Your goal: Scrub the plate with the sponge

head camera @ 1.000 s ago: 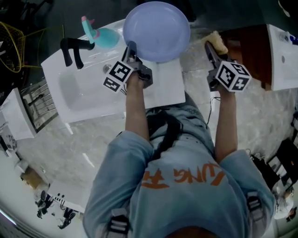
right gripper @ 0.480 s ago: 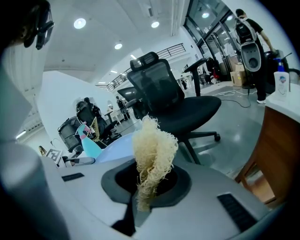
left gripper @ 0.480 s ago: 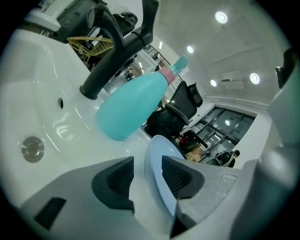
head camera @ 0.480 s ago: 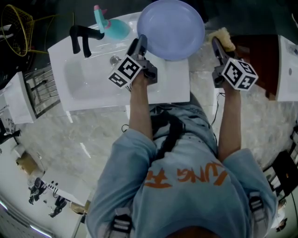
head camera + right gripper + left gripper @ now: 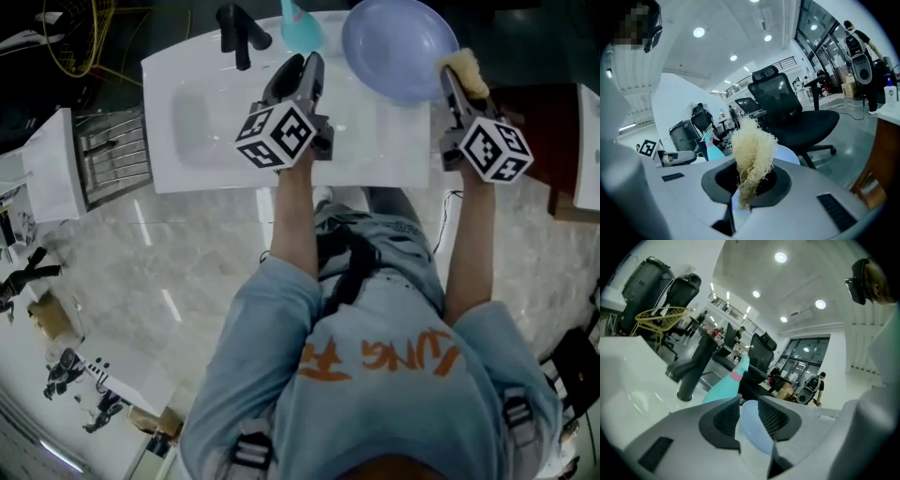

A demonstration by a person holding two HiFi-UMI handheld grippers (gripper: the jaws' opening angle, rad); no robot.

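Pale purple plate [image 5: 396, 45] lies on white counter [image 5: 394, 141], right of sink basin [image 5: 192, 127]. Left gripper [image 5: 749, 405] hovers left of plate and grasps nothing. Its jaws have just been closing partway but stand apart, plate visible through gap beyond them. Right gripper [image 5: 750, 180] is clenched on pale fibrous sponge [image 5: 752, 147], which is held at plate's right rim; contact unclear. Black faucet [image 5: 239, 33] and teal bottle [image 5: 300, 30] stand behind basin.

orange lettering [image 5: 403, 356] on the shirt [image 5: 272, 394] back, partly reading "UNG"
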